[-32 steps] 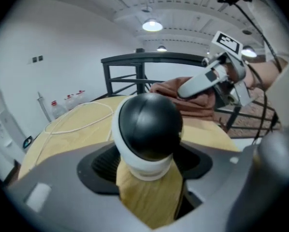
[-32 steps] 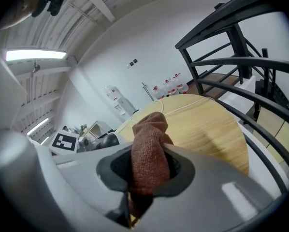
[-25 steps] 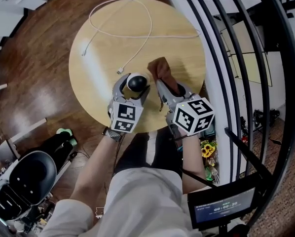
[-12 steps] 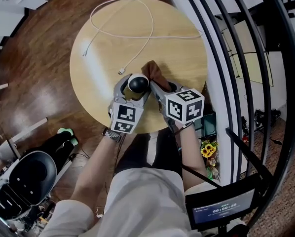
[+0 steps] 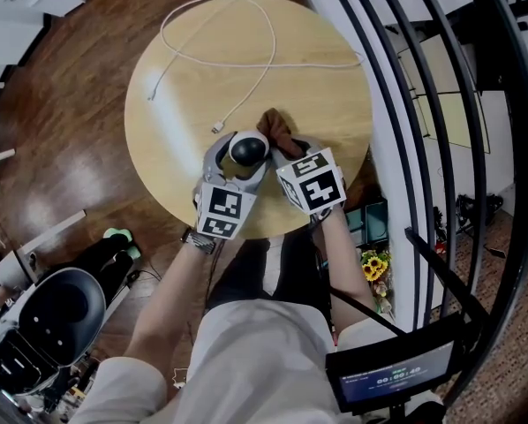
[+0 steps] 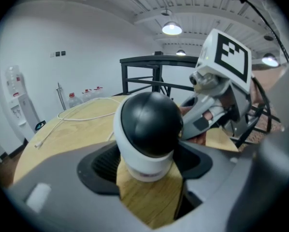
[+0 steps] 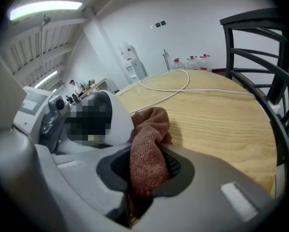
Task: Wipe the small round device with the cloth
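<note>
Clamping the small round device from both sides, the left gripper stands wide, the device upright on the round wooden table. Just right of the device, the right gripper pinches a rust-brown cloth between narrow jaws, and the cloth touches the device's side.

Bright, even light from ceiling lamps; soft glare near the table's left edge. Gripper views: heavy fisheye, dark corners, foreground blurry.
</note>
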Tool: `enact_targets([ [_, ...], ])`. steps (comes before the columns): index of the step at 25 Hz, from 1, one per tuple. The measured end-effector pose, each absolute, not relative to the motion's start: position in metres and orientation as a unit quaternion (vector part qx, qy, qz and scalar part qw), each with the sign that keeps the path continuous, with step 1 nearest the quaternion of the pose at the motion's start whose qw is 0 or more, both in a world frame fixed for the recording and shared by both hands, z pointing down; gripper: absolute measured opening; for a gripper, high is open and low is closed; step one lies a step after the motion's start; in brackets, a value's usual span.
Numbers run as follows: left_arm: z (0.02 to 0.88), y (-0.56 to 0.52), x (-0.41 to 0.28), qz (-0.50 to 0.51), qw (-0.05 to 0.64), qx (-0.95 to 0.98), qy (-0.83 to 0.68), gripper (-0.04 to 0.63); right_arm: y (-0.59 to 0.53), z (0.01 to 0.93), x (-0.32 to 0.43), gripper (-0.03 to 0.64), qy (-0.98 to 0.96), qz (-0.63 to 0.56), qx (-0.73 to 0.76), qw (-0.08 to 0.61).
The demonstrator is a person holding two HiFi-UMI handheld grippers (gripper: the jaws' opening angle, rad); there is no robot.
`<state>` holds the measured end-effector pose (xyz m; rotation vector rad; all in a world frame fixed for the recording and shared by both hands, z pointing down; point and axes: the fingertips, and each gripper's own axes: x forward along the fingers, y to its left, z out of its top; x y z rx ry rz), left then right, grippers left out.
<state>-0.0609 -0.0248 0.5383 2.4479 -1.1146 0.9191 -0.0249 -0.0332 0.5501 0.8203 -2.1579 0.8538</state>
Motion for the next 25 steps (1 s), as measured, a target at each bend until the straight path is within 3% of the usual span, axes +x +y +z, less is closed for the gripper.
enact_targets([
  [5,0.538,-0.024,-0.062,0.325,0.142,0.851,-0.388,0.357,-0.036,0.544,-0.027,0.067,-0.827,0.198,0.327,0.411],
  [7,0.538,-0.023,-0.06,0.324,0.148,0.846,-0.396,0.359,-0.039,0.539,-0.018,0.067,-0.819,0.179,0.362,0.409],
  [13,0.537,-0.025,-0.066,0.294,0.202,0.802,-0.479,0.356,-0.04,0.518,0.031,0.067,-0.786,0.29,0.48,0.261],
  [21,0.54,-0.026,-0.07,0.28,0.253,0.743,-0.553,0.359,-0.048,0.485,0.045,0.067,-0.796,0.326,0.481,0.17],
  [25,0.546,-0.024,-0.072,0.257,0.28,0.773,-0.508,0.44,-0.05,0.476,0.037,0.067,-0.807,0.329,0.468,0.149],
])
